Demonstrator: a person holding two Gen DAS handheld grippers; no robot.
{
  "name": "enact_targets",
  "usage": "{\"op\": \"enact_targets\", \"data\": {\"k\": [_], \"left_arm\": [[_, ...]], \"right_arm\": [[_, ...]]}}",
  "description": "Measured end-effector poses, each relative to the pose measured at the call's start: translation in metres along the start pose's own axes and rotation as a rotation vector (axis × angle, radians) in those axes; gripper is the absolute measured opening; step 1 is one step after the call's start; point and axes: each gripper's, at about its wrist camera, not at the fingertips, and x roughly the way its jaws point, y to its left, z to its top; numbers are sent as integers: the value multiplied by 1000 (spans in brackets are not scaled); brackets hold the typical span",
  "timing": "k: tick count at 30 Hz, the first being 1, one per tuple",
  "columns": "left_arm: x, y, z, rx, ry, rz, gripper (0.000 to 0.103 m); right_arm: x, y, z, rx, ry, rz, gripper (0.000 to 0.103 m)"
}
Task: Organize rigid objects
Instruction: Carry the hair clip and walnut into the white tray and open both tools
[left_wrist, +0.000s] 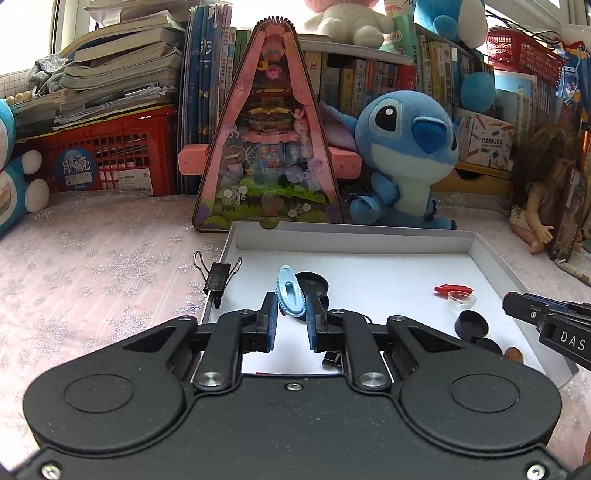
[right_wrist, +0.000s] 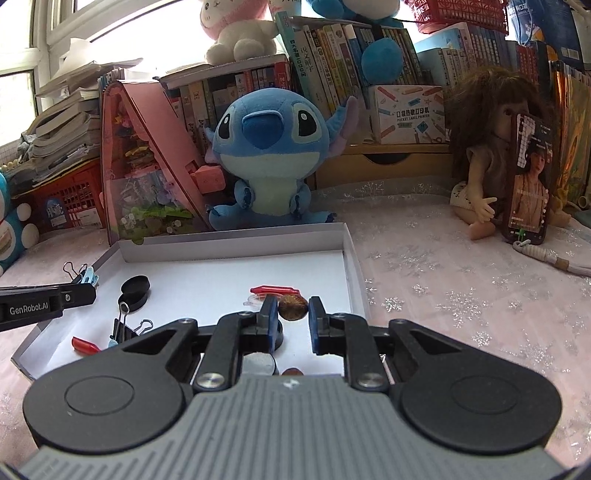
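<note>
Blue clip beside black lid, binder clip on tray rim.

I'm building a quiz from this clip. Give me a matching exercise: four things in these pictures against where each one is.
Things:
1. light blue clip
2. brown nut
3. black binder clip
4. phone

Places:
a. clipped on the white box's left wall
b. between the right claw's fingers
c. propped against the doll
d. between the left claw's fingers

Pairs: 1-d, 2-b, 3-a, 4-c
</note>
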Motion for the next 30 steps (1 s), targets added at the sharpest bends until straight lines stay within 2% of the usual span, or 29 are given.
{"op": "enact_targets", "data": {"k": [15,30], "left_arm": [[32,1,3,-4,30,26,15],[42,-1,0,2,46,32,15]], "right_arm": [[24,-3,0,-3,35,-20,22],[33,-3,-4,-20,49,-23,22]]}}
